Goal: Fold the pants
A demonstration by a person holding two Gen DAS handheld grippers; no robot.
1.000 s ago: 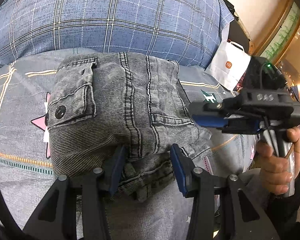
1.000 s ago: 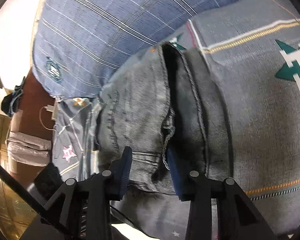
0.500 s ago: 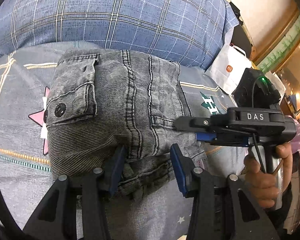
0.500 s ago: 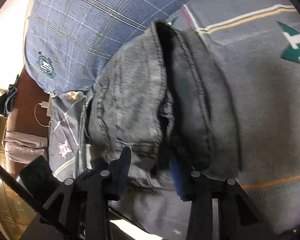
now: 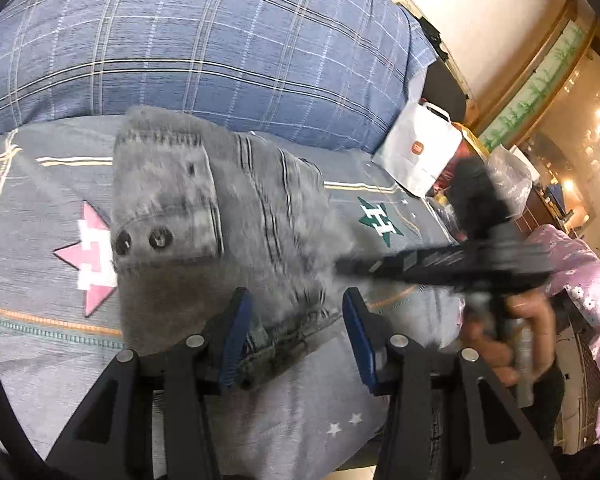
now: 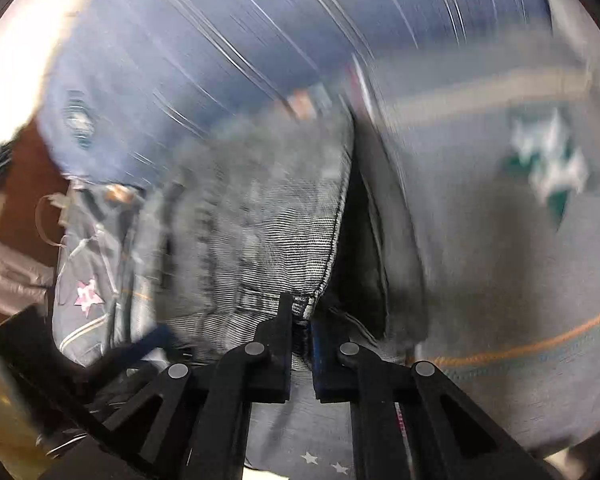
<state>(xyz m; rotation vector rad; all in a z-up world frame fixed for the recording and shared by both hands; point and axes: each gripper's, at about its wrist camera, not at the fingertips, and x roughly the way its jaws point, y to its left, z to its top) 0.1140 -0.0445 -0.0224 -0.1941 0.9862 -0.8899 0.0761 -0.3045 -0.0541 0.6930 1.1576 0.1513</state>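
The grey denim pants (image 5: 220, 220) lie folded into a thick bundle on the grey bedspread (image 5: 40, 272), flap pocket up. My left gripper (image 5: 296, 340) is open, its blue pads either side of the bundle's near waistband edge. My right gripper (image 6: 302, 328) is shut on a hem edge of the pants (image 6: 268, 232) at the bundle's right side. It also shows in the left wrist view (image 5: 440, 268), blurred, at the bundle's right corner. Both views are motion-blurred.
A large blue plaid pillow (image 5: 200, 40) lies behind the pants. A white paper bag (image 5: 420, 152) stands at the bed's right end. A pink floral cloth (image 5: 580, 280) is at the far right. The bed's near edge is just below my left gripper.
My right gripper has closed on the pants' edge and is moving fast. My left gripper has drawn back a little, so the bundle looks farther and shifted.
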